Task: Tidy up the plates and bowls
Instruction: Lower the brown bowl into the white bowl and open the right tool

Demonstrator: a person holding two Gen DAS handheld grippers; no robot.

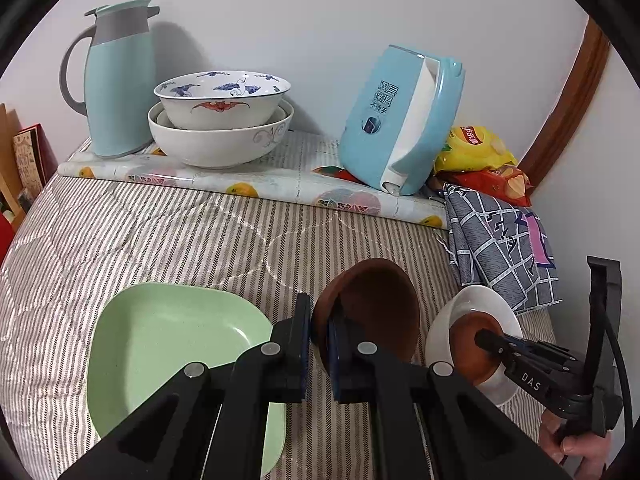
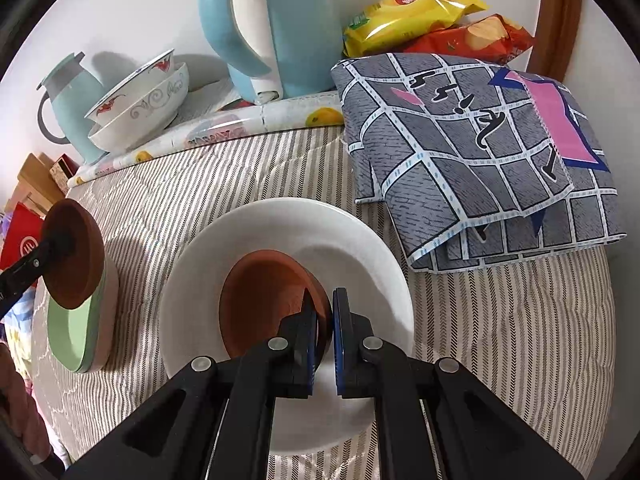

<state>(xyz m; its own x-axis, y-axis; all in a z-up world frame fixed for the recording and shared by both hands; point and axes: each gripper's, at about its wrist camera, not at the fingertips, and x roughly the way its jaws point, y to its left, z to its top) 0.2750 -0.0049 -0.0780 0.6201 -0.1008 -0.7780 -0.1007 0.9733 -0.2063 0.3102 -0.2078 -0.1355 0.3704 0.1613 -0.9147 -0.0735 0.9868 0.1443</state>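
My left gripper [image 1: 319, 316] is shut on the rim of a dark brown bowl [image 1: 372, 308], held tilted above the striped cloth beside a pale green square plate [image 1: 168, 344]. That bowl [image 2: 74, 254] and the green plate [image 2: 76, 332] also show at the left of the right wrist view. My right gripper [image 2: 323, 312] is shut on the rim of a terracotta bowl [image 2: 268, 300] that sits inside a white plate [image 2: 352, 248]. In the left wrist view the right gripper [image 1: 486, 338] holds that terracotta bowl [image 1: 470, 344] over the white plate [image 1: 478, 300].
Stacked white patterned bowls [image 1: 222, 120], a teal jug [image 1: 116, 80] and a blue kettle [image 1: 400, 120] stand on a raised shelf at the back. A folded grey checked cloth [image 2: 480, 156] and snack bags [image 2: 416, 12] lie at the right.
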